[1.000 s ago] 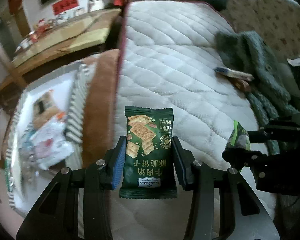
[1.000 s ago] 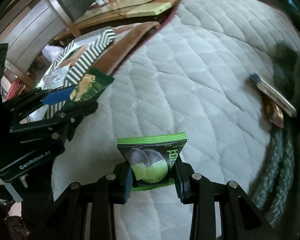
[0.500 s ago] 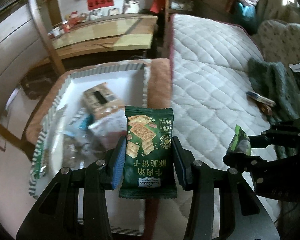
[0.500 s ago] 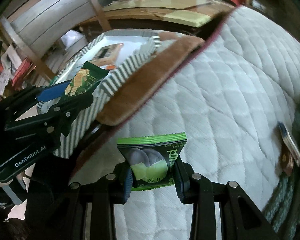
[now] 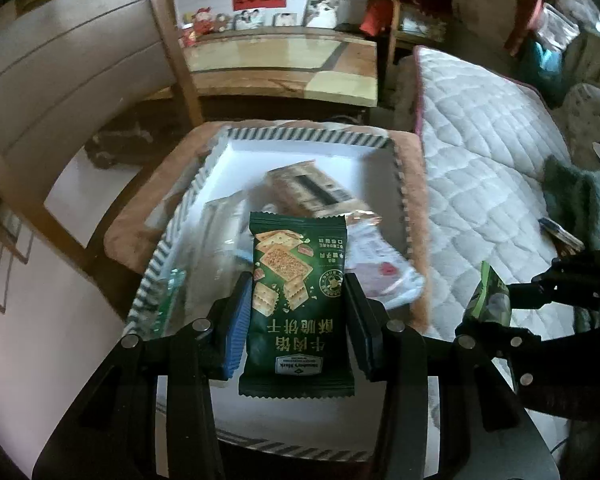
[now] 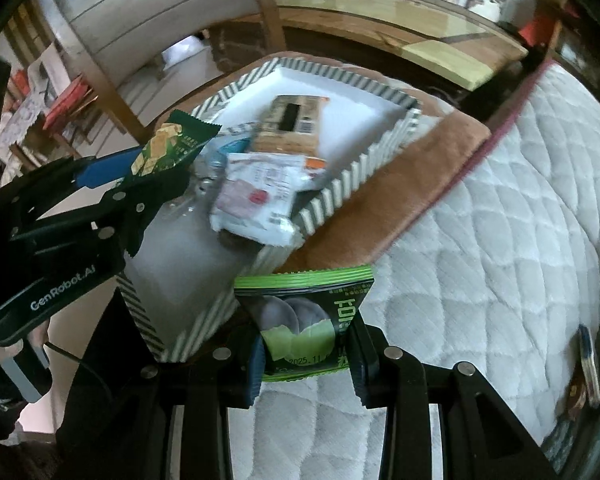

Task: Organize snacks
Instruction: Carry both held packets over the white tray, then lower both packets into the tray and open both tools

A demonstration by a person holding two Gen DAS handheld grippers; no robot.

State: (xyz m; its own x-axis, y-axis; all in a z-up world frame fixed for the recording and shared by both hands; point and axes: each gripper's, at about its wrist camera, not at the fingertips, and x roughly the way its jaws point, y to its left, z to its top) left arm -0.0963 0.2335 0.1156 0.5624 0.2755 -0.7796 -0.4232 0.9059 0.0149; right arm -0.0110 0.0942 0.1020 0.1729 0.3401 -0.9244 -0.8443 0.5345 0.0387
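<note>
Left wrist view: a dark green cracker packet (image 5: 298,304) is clamped between the pads of the left hand-held gripper (image 5: 298,316), above the striped-rim box (image 5: 300,136). Inside the box lie a tan carton (image 5: 312,190), a white pouch with a red mark (image 5: 380,268) and clear wrappers. The right hand-held gripper (image 6: 306,354) pinches a light green snack packet (image 6: 304,328) over the quilted bed (image 6: 500,260), just beside the box's corner. The box sits on a brown cushion (image 6: 400,184).
</note>
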